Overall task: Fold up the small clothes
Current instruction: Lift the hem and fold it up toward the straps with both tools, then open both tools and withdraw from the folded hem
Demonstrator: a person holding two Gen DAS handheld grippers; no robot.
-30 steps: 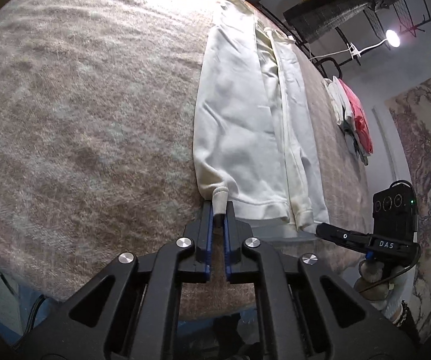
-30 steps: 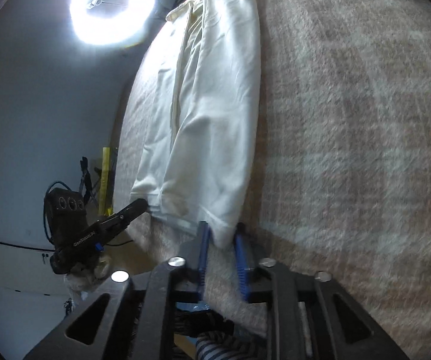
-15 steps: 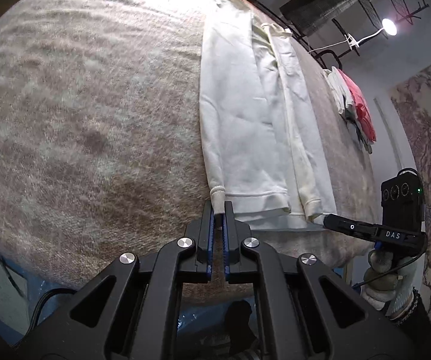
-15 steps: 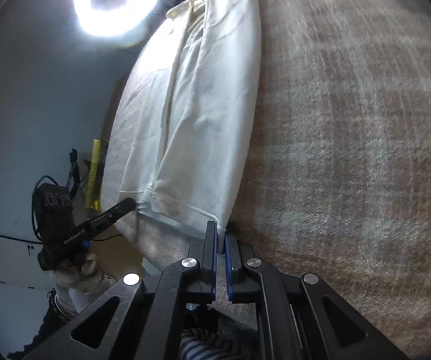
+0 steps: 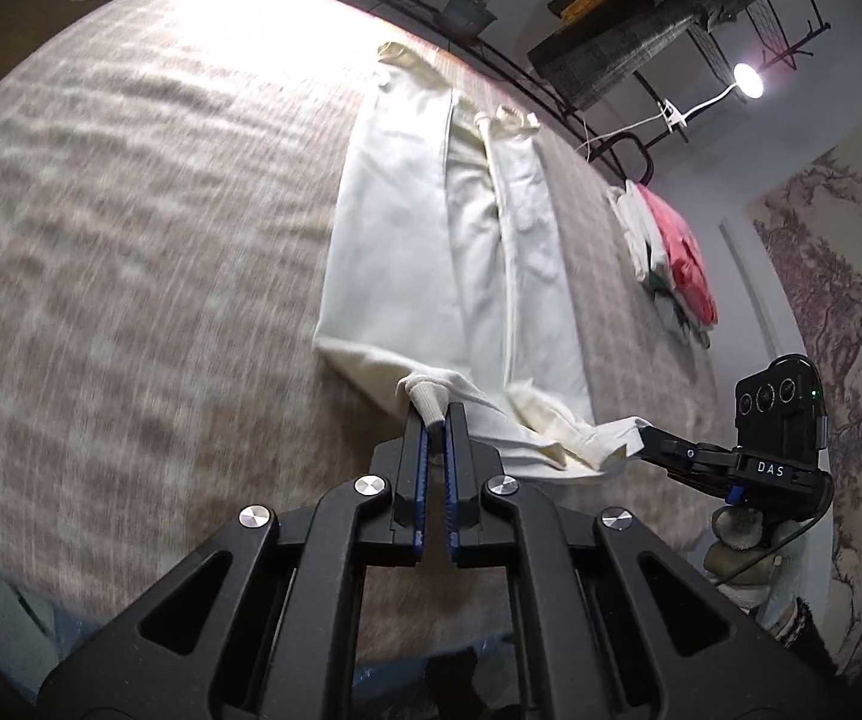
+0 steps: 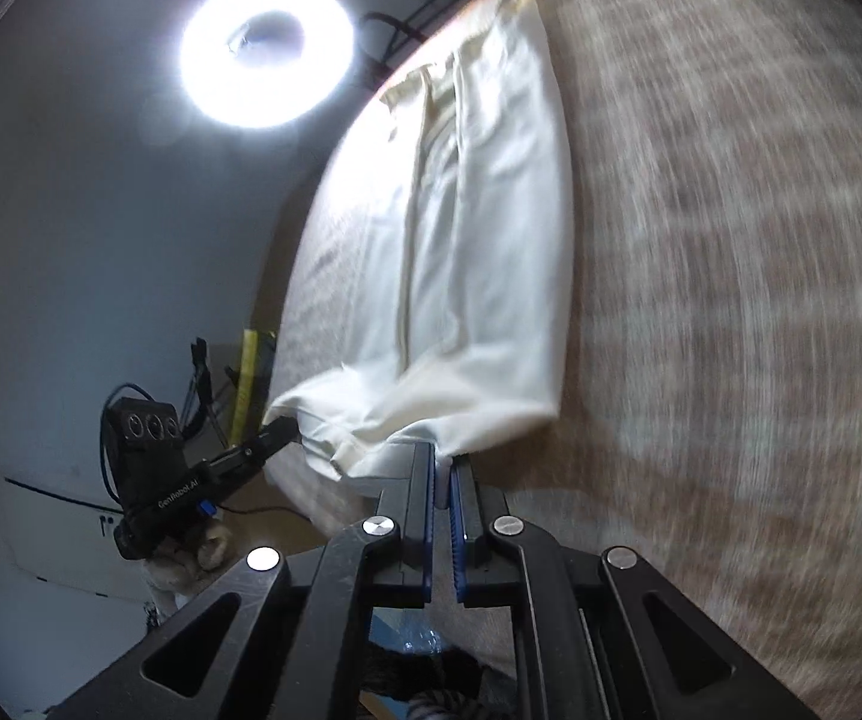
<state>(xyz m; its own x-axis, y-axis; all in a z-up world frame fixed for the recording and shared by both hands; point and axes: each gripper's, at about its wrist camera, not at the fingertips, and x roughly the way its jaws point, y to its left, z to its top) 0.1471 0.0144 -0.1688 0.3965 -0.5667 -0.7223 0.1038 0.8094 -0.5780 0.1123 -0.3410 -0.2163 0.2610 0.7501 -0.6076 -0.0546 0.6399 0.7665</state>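
Note:
A cream garment (image 5: 407, 240) lies lengthwise on a brown plaid blanket (image 5: 131, 240), sides folded inward. My left gripper (image 5: 436, 420) is shut on the ribbed corner of its near hem. In the same view my right gripper (image 5: 641, 435) pinches the hem's other corner, further right. The right wrist view shows the garment (image 6: 491, 252) running away from me, with my right gripper (image 6: 444, 468) shut on its near corner. There the left gripper (image 6: 284, 429) holds the far-left corner. The near hem hangs lifted between the two grippers, off the blanket.
A stack of folded clothes (image 5: 671, 258), red on top, sits on the blanket's right side. A dark shelf (image 5: 641, 42) and clip lamp (image 5: 748, 79) stand behind the bed. A ring light (image 6: 266, 51) glares overhead. The blanket's front edge runs just under both grippers.
Both grippers have risen and drawn the near hem up off the blanket, sagging between them. The right jaws, slightly apart a second ago, have closed on the corner.

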